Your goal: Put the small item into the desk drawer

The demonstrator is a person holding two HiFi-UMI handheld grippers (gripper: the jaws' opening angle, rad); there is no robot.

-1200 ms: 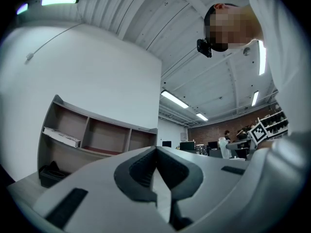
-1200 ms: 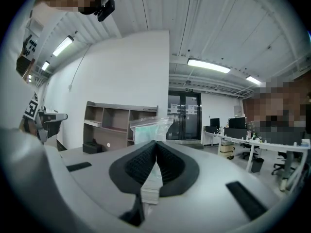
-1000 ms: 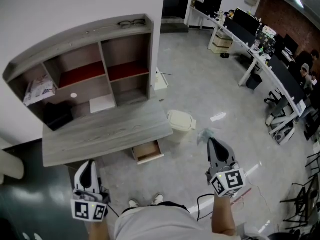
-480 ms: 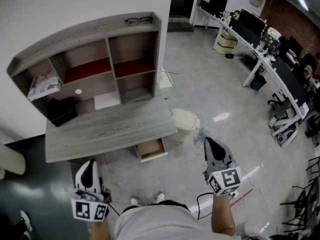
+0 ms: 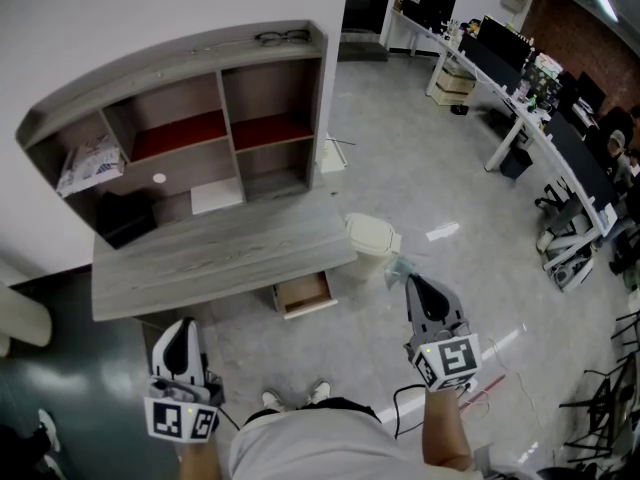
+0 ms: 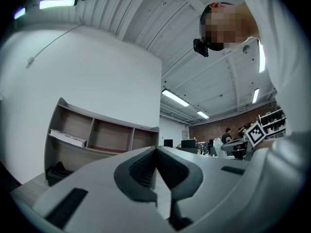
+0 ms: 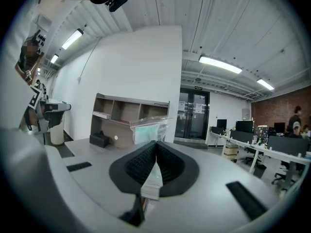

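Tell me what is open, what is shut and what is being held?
drawer, pulled open under the desk
plastic bag, pinched in the right gripper
right gripper, shut on the plastic bag
left gripper, shut, empty
bin, lid down

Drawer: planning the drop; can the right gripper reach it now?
Probably yes: the drawer stands open below the desk, bare floor between it and the right gripper holding the bag.
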